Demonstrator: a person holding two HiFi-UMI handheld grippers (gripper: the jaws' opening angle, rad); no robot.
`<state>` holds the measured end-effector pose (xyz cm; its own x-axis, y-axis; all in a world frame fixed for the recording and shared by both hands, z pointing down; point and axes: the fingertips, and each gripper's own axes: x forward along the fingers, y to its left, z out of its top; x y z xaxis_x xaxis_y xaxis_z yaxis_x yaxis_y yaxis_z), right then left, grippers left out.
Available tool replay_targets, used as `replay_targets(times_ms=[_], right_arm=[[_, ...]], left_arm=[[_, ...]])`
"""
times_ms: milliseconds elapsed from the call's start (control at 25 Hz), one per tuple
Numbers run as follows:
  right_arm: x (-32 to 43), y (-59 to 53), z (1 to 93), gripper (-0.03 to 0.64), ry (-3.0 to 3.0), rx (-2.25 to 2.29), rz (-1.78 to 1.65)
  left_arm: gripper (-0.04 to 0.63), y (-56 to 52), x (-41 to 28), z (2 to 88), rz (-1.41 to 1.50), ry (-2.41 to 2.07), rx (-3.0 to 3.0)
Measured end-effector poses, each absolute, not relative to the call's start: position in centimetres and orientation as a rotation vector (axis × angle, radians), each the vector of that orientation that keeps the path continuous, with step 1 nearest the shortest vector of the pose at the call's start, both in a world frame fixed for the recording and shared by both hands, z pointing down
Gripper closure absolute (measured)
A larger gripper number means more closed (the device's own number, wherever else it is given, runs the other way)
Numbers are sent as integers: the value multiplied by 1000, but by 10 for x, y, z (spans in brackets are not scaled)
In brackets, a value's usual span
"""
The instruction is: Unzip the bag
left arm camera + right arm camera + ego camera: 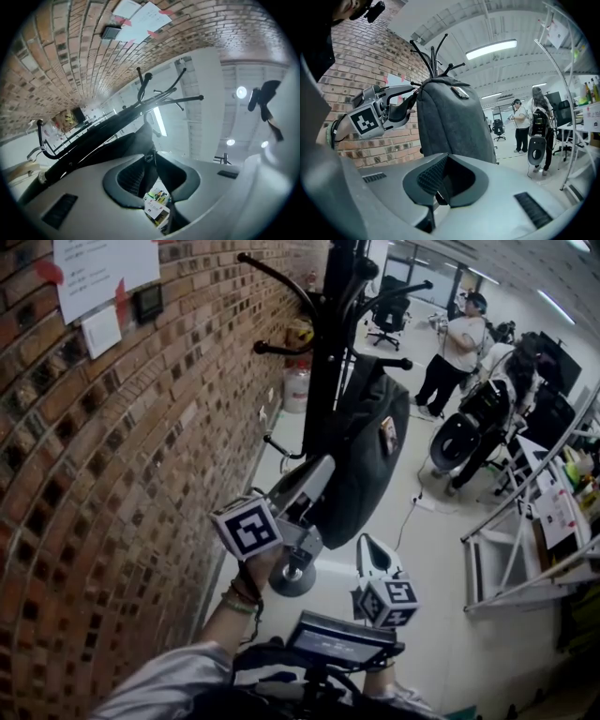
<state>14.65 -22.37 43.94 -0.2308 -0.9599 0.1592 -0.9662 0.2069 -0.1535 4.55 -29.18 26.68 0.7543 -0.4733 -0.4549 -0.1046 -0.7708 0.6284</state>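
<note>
Bag point(361, 451): dark grey, hanging upright off the black coat rack point(323, 343), just beside the brick wall point(112, 474). It's clear of the floor point(441, 615), with a small tag on the side facing the room.

My left gripper point(324, 467) is up at the wall-side edge of the bag, tips touching it. The left gripper view has the jaws closed together on the small metal zip pull point(149, 158) right at their tips. A thin dark strip runs back between the pads point(131, 178). The right gripper view confirms it: left gripper tips are at the bag's upper edge, near the top.

My right gripper point(373, 549) sits lower and on the room side, near the bag but not touching. Its own view shows the jaws together with nothing in them and the bag's grey face straight ahead.

Rack base point(292, 577) is on the floor below the left gripper. Papers point(103, 273) are taped to the wall. Two people point(459, 348) are standing well off in the room, with office chairs and frames behind them.
</note>
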Motion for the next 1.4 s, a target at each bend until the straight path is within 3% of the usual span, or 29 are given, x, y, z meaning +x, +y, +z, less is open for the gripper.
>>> replay_targets(times_ms=[560, 800, 1400], right_arm=[[150, -223, 444, 627, -2398, 1942, 346], [152, -223, 450, 627, -2385, 1937, 345], [149, -223, 445, 627, -2399, 1922, 342]], left_arm=[[532, -300, 45, 265, -911, -322, 2161], [576, -294, 46, 272, -911, -296, 2119], [586, -288, 43, 272, -933, -342, 2140]])
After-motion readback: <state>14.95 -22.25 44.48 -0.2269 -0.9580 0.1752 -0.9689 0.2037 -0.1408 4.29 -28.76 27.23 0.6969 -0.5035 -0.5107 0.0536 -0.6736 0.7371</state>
